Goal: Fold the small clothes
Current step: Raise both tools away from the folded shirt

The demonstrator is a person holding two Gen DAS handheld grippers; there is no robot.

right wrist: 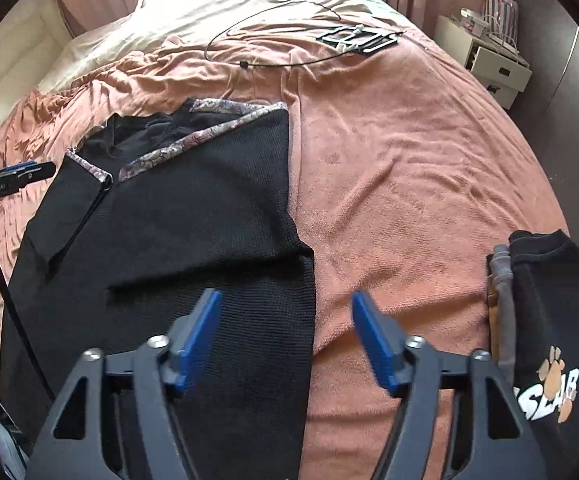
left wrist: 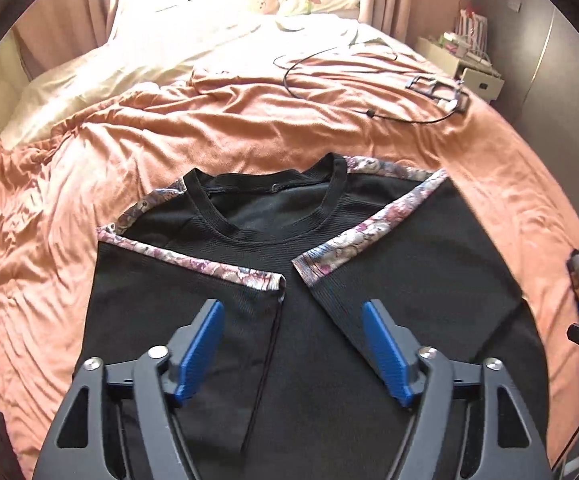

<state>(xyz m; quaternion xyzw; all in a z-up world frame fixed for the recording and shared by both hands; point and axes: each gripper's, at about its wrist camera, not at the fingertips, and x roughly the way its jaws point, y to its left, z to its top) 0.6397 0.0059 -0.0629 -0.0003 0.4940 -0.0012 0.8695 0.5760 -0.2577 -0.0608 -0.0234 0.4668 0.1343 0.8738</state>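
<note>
Readable text first: the left hand-held gripper (right wrist: pixel 29 174), seen side-on from the right cam, has "GenRobot.AI" printed on its body. Folded black garment (right wrist: pixel 549 320) at the right edge of the bed has a partly hidden white logo w/ paw prints, looks like "...SLAB", can't read the start.

Black top (left wrist: pixel 289 320) w/ floral trim lies flat on the orange bedspread (left wrist: pixel 169 140), neck pointing away, both sleeves folded in across the front so the cuffs nearly meet in the middle. Left hand-held gripper (left wrist: pixel 293 308) hangs above it, blue pads spread wide, nothing btwn them, roughly over the gap btwn the two cuffs.

Right hand-held gripper (right wrist: pixel 285 300) is spread wide too, holding nothing, over the top's right edge: left pad above black fabric, right pad above bare bedspread.

Black cable (right wrist: pixel 273 36) loops further up the bed.
</note>
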